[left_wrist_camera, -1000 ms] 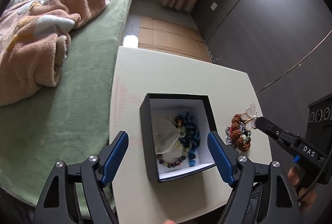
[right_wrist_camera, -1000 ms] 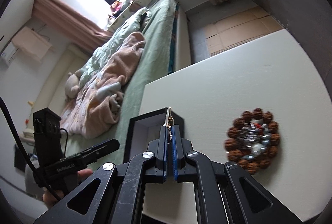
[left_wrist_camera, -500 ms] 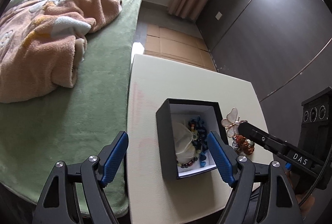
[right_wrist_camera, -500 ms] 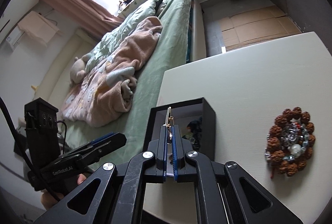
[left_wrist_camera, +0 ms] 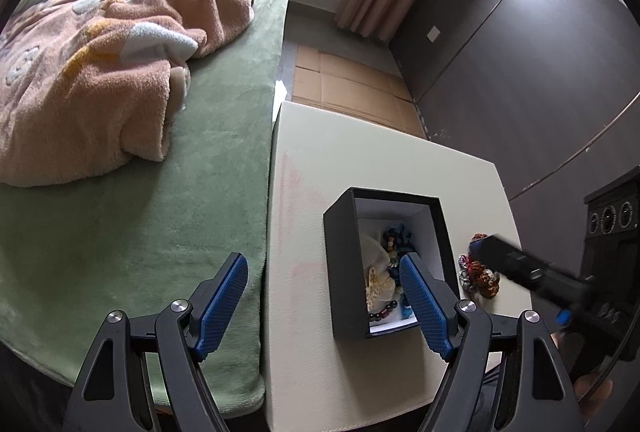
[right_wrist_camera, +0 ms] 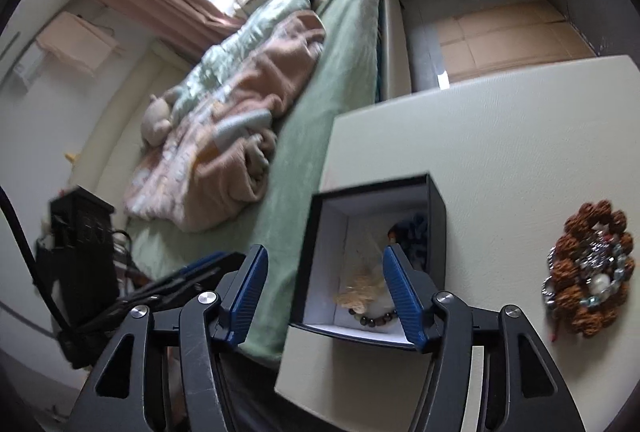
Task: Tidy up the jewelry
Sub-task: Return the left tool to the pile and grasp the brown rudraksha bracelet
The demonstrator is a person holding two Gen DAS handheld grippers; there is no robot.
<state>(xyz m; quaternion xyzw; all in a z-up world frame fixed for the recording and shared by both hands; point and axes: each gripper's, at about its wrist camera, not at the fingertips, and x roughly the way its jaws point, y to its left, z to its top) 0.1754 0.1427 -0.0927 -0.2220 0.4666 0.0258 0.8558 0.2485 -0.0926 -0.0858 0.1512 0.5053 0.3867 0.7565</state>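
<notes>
An open black jewelry box [left_wrist_camera: 345, 252] with a white lining stands on the cream table [left_wrist_camera: 304, 167]; it also shows in the right wrist view [right_wrist_camera: 436, 220]. Inside lie a pale butterfly piece [right_wrist_camera: 360, 286], a dark bead bracelet [right_wrist_camera: 376, 319] and blue beads [left_wrist_camera: 394, 234]. A brown seed bracelet with silver and turquoise pieces [right_wrist_camera: 588, 272] lies on the table right of the box [left_wrist_camera: 482, 272]. My left gripper [left_wrist_camera: 324, 296] is open and empty, near the box's near left side. My right gripper [right_wrist_camera: 322, 286] is open and empty above the box's near end.
A bed with a green sheet [left_wrist_camera: 140, 232] and a pink blanket [left_wrist_camera: 100, 71] runs along the table's left edge. Cardboard [left_wrist_camera: 344, 87] covers the floor beyond the table. A dark wall panel [left_wrist_camera: 520, 51] stands to the right.
My right gripper was shut on the butterfly piece; it has opened, and the piece now lies in the box. My left gripper has drifted left, still open.
</notes>
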